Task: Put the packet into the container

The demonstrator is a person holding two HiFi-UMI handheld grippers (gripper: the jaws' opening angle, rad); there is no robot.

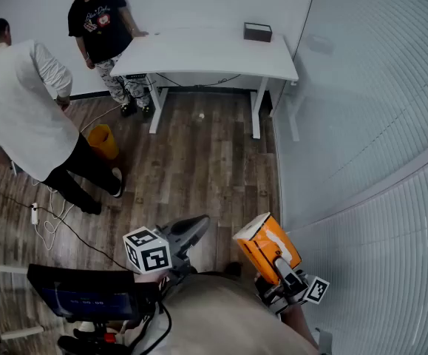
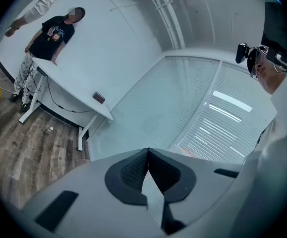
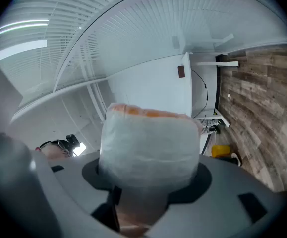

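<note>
My right gripper [image 1: 279, 266] is shut on an orange packet [image 1: 265, 244] with a pale top, held up in front of my body. In the right gripper view the packet [image 3: 148, 143] fills the space between the jaws and hides the gripper [image 3: 147, 190] tips. My left gripper [image 1: 196, 228] hangs beside it, shut and holding nothing; in its own view this gripper [image 2: 147, 155] has its tips touching. A yellow bucket [image 1: 103, 140] stands on the wood floor far to the left, also visible as a small bucket [image 3: 221, 150] in the right gripper view. A dark box [image 1: 258, 31] sits on the white desk [image 1: 214, 54].
Two people stand at the left: one in a white shirt [image 1: 21, 109] bending near the bucket, one in a black T-shirt [image 1: 99, 21] by the desk. Cables [image 1: 51, 224] lie on the floor. A dark screen [image 1: 80, 294] is at lower left. A wall with blinds [image 1: 376, 161] runs along the right.
</note>
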